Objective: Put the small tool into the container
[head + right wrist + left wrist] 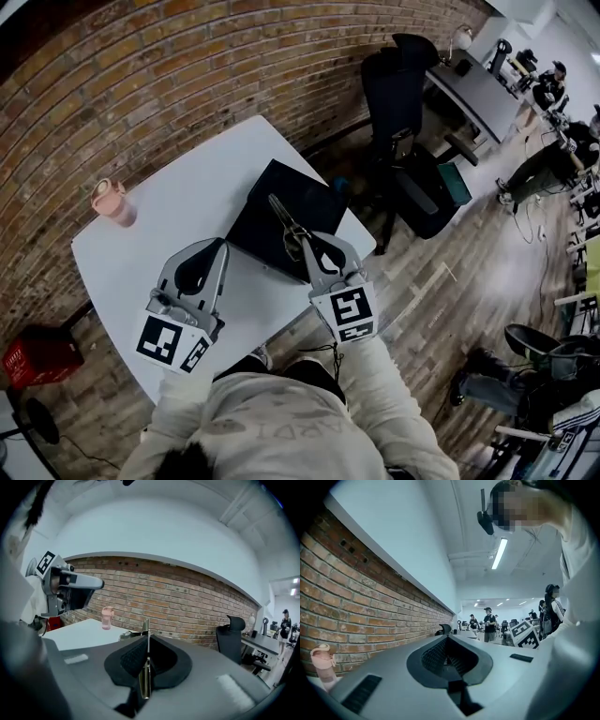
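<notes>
Guessing the small tool (285, 223) is light, stiff, slippery metal, so the right gripper (305, 241) fingers clamped on its handle end above the black container (314, 195) seems right; left gripper (221, 244) fingers closed, empty.

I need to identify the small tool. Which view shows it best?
The head view: the small tool shows flat-on against the black container, most of its length visible ahead of the right gripper. The right gripper view shows it only edge-on, clamped between the jaws. The left gripper view does not show it.
</notes>
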The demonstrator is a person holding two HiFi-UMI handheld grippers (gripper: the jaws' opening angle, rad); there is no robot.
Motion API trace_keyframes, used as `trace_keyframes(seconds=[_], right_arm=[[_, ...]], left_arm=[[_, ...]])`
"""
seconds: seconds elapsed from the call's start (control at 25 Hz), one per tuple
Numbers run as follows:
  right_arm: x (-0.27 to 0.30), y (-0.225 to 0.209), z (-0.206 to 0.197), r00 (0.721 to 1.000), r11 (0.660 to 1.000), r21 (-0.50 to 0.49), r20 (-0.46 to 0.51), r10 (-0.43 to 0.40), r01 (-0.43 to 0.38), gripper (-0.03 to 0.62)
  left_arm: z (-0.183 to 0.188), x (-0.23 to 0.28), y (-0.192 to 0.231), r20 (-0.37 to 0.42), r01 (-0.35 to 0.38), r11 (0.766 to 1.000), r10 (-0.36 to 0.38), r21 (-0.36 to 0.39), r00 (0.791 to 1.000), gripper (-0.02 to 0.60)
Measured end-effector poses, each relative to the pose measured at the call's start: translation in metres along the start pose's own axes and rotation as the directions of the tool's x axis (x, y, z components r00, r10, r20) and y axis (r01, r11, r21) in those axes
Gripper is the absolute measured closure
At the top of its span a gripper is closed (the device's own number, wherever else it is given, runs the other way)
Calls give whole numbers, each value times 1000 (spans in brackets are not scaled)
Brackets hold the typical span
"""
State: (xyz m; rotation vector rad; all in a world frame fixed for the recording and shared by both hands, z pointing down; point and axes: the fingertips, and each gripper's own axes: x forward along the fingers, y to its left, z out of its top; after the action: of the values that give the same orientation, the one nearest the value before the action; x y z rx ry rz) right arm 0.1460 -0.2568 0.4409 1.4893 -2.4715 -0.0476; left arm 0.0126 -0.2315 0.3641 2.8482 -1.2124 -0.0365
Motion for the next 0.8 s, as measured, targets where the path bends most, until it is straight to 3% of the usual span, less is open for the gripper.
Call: trace_keyframes(seconds=[0.36, 0.8], right_arm=[[25, 10, -40, 987, 992, -80, -133, 87, -99, 579], [52, 22, -73, 965, 973, -175, -239, 106, -150, 579]], left_arm=[[2, -2, 2, 3, -60, 998, 60, -13, 998, 577], [-8, -7, 12, -16, -67, 998, 67, -19, 998, 577]])
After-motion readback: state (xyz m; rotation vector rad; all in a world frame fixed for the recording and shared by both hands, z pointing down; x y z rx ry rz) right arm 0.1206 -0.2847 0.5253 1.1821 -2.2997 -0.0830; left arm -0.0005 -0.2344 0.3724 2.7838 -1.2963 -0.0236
